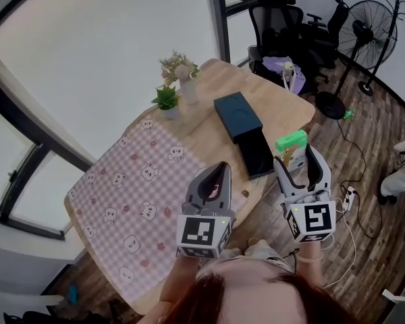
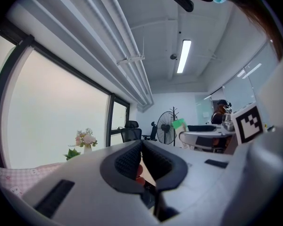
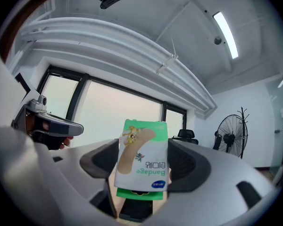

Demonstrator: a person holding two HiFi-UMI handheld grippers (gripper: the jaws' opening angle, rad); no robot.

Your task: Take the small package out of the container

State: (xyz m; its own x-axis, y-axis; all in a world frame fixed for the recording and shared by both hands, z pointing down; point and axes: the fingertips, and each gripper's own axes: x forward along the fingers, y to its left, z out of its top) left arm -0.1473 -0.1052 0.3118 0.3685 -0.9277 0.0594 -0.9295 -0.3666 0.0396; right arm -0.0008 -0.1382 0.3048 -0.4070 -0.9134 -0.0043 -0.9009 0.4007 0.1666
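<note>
My right gripper [image 1: 296,158] is shut on a small green-and-white bandage package [image 3: 144,160], held upright and lifted above the table's right edge; the package [image 1: 291,147] shows between the jaws in the head view too. The container, a dark open box [image 1: 245,128] with its lid lying flat, rests on the wooden table [image 1: 216,76] just left of that gripper. My left gripper [image 1: 218,172] is shut with nothing between its jaws, raised over the near table edge. In the left gripper view the shut left gripper [image 2: 141,155] points level across the room.
A pink checked cloth [image 1: 121,201] covers the table's near left part. A flower vase [image 1: 185,79] and a small green plant [image 1: 167,101] stand at the far side. Office chairs [image 1: 277,22], a standing fan [image 1: 371,25] and floor cables [image 1: 354,201] lie to the right.
</note>
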